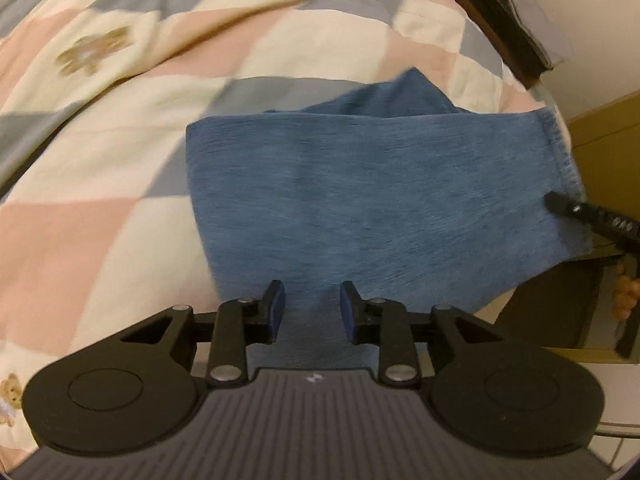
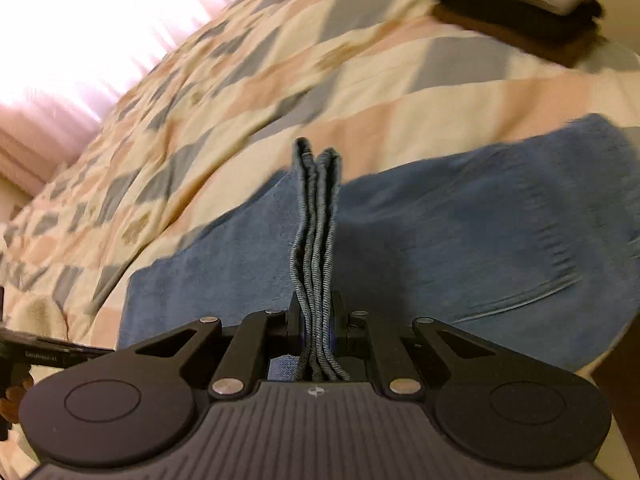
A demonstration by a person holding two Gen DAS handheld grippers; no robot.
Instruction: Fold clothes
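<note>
Soft and rumpled, a quilted bedspread in cream, pink and grey-blue diamonds, printed here and there with small brown teddy bears, covers the bed and carries the work. On it lies a pair of blue jeans, the denim faded and finely streaked, folded into a broad flat rectangle with a stitched hem along its right edge and a pointed flap sticking out behind. The left gripper hovers at the near edge of the denim, its blue-padded fingers spread apart with nothing between them. The right gripper is clamped on a stack of thick stitched hem edges of the jeans, which stand up in ribbed cords between its closed fingers. In the left wrist view that right gripper's black tip touches the hem at the far right. Some small white lettering shows on the black tool at the left edge of the right wrist view, too blurred to read. A dark folded pile sits at the bed's far edge, beside a pale wall. Yellowish wooden furniture stands beyond the bed on the right.
</note>
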